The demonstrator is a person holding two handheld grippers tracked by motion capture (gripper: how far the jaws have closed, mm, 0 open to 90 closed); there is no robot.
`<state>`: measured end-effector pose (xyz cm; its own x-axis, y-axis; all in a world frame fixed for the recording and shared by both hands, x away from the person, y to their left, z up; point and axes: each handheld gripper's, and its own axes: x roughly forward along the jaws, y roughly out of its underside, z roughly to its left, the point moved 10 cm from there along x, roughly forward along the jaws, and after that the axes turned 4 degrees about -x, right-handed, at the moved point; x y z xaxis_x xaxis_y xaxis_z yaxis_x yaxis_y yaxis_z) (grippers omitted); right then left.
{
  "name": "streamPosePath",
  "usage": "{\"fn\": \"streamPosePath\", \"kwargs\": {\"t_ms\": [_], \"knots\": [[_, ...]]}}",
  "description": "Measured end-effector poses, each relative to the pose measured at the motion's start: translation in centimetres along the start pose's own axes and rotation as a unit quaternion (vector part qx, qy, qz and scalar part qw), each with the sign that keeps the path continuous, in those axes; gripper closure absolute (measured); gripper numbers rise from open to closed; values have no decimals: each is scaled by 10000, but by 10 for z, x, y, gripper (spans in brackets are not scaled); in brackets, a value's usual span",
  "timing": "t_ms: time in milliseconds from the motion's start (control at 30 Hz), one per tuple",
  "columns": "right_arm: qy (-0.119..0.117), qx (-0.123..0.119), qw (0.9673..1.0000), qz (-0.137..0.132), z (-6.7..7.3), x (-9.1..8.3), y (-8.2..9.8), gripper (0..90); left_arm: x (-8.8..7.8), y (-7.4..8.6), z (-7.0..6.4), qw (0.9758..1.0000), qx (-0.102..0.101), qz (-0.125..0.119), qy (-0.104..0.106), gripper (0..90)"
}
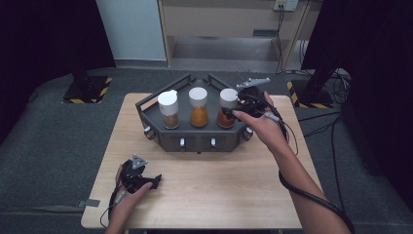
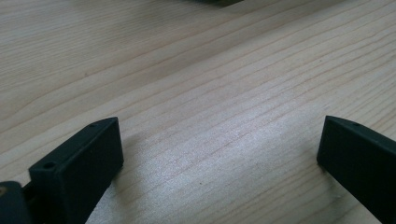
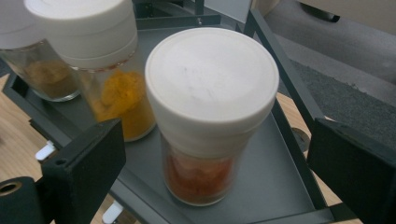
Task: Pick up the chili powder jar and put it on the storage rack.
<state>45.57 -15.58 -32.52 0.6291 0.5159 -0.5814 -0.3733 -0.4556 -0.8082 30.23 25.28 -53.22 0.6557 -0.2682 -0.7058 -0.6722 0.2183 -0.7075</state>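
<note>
Three glass spice jars with white lids stand upright in a dark grey rack [image 1: 195,140]. The left jar [image 1: 169,111] holds brown powder, the middle jar [image 1: 198,109] orange, and the right jar [image 1: 227,109] red. My right gripper [image 1: 237,111] is at the red jar [image 3: 212,98], its jaws wide on either side and apart from the glass. Behind it are the orange jar [image 3: 116,100] and the brown jar [image 3: 46,77]. My left gripper [image 1: 154,181] rests low over the wooden table [image 2: 210,70] at the front left. That left gripper [image 2: 219,135] is open, with nothing between its jaws.
The rack sits at the table's [image 1: 204,195] far middle, with raised rails around its tray [image 3: 285,154] and small knobs along its front. Grey floor, black stands and cables lie beyond the far edge.
</note>
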Motion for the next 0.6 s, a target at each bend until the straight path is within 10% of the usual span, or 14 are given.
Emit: {"fn": "streamPosePath", "kwargs": {"t_ms": [600], "knots": [[-8, -135, 9999, 104, 10, -29, 31, 39, 0, 0, 0, 10000, 3, 8, -1, 0]]}}
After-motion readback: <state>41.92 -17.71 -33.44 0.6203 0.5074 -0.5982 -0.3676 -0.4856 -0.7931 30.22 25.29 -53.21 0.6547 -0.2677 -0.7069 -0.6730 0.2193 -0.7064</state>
